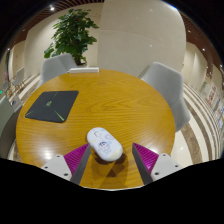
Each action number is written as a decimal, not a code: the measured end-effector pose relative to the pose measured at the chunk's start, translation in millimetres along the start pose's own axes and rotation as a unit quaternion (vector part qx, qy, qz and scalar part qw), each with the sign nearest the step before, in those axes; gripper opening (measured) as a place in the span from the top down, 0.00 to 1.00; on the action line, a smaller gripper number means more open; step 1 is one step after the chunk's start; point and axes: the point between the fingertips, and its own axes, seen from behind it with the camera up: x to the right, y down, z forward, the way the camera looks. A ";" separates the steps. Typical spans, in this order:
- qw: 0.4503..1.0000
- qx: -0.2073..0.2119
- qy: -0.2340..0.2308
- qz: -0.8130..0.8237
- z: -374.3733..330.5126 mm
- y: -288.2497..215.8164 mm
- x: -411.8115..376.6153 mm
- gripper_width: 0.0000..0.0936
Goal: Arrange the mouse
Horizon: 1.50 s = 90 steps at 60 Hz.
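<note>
Table (110,100): round, wooden, chairs (160,80) along its far edge.
Plant (72,35): leafy, beyond the far-left edge.
Laptop (52,105): dark, closed, at the left edge.
Gripper (110,160): jaws wide apart, holding nothing.
Mouse (104,144): white, at the near edge, between the pink pads (76,156), gaps both sides.

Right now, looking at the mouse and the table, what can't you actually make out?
- White mouse, gripper view: its underside is hidden, and whether the hand-held gripper touches it is unclear; the open fingers sit either side.
- Dark laptop: logo too small to read.
- Round wooden table: near edge hidden behind the fingers.
- Grey chairs: legs hidden by the table.
</note>
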 end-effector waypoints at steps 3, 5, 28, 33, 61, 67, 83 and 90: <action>1.000 -0.005 -0.006 -0.003 12.0 -2.0 0.1 0.07; 1.000 -0.008 -0.010 -0.001 21.0 -3.7 -2.0 0.07; 0.999 -0.025 -0.006 0.026 48.9 -22.3 18.3 0.51; 0.999 -0.027 -0.007 0.017 46.8 -21.6 17.5 0.56; 0.994 0.055 -0.070 0.057 15.2 -204.8 -104.1 0.62; 0.994 0.057 -0.087 0.039 29.7 -214.9 -165.6 0.62; 0.998 -0.007 -0.061 0.026 107.2 -163.4 -258.3 0.58; 0.998 -0.034 -0.048 0.035 122.9 -140.2 -266.0 0.54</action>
